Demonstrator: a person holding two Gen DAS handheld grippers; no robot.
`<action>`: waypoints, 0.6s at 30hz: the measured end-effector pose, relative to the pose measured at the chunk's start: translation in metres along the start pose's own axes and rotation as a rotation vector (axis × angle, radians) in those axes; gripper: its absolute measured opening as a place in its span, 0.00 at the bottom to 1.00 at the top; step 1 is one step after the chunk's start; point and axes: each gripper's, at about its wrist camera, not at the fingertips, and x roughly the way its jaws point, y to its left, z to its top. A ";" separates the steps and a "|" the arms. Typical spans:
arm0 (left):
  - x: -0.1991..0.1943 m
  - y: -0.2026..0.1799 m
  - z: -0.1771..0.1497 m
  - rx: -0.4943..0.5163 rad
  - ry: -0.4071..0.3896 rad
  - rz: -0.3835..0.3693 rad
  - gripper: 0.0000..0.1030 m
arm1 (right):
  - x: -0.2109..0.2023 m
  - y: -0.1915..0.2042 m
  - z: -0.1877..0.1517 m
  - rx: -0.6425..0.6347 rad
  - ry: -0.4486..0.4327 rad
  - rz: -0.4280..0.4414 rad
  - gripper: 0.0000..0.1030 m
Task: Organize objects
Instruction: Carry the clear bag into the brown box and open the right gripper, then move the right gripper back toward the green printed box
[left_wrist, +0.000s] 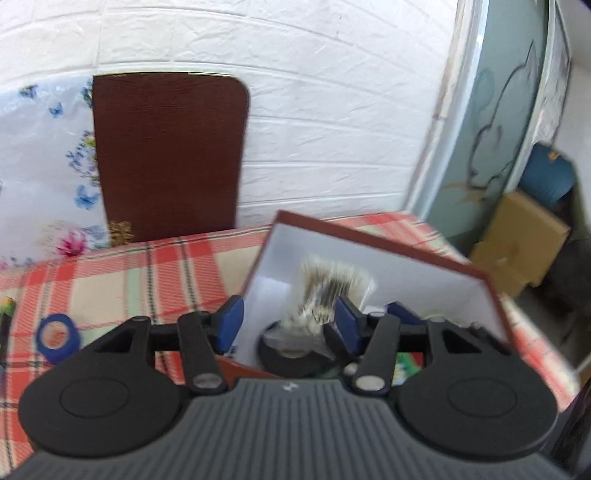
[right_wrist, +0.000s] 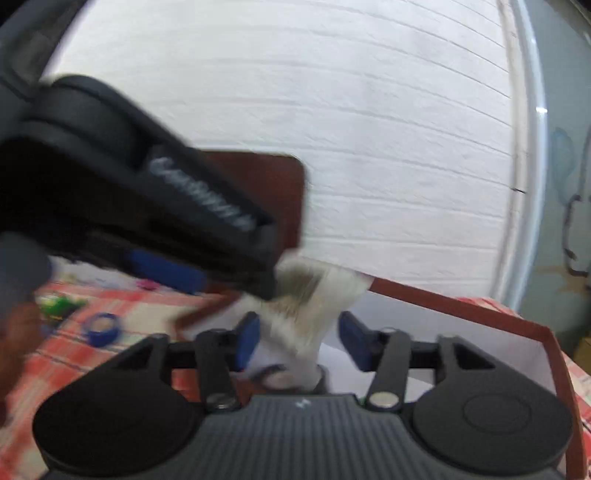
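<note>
Left gripper (left_wrist: 288, 325) hangs over the red-rimmed box (left_wrist: 380, 240), its blue pads (left_wrist: 232, 321) set wide apart, with a crinkly clear packet (left_wrist: 332, 288) between them. Blur makes it hard to say whether either pad touches the packet. Just below sits a black tape roll (left_wrist: 295, 354), down inside the box's white interior.

Right gripper (right_wrist: 299, 339) hovers at the same box (right_wrist: 461, 306), pads (right_wrist: 247, 339) also spread, and the pale packet (right_wrist: 314, 295) fills the space between them without being pinched, as far as the smear allows. From this wrist view, the left gripper's dark body cuts across the upper left, its nose meeting the packet's top edge.

Out on the plaid counter (left_wrist: 110, 280), a blue tape roll (left_wrist: 57, 336) lies well apart from the box, to its left; the right wrist view shows it too (right_wrist: 103, 328). Behind the counter a brown chair back (left_wrist: 166, 155) stands against the white brick-pattern wall (left_wrist: 332, 110), and a cardboard carton (left_wrist: 517, 243) sits on the floor at far right.
</note>
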 end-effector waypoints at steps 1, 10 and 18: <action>-0.003 0.000 -0.005 0.019 -0.010 0.012 0.54 | 0.008 -0.005 -0.003 0.019 0.026 -0.014 0.48; -0.055 0.058 -0.057 0.015 -0.032 0.076 0.55 | -0.045 -0.004 -0.030 0.123 -0.111 0.014 0.55; -0.082 0.181 -0.123 -0.142 0.071 0.400 0.55 | -0.051 0.065 -0.037 0.070 0.086 0.278 0.62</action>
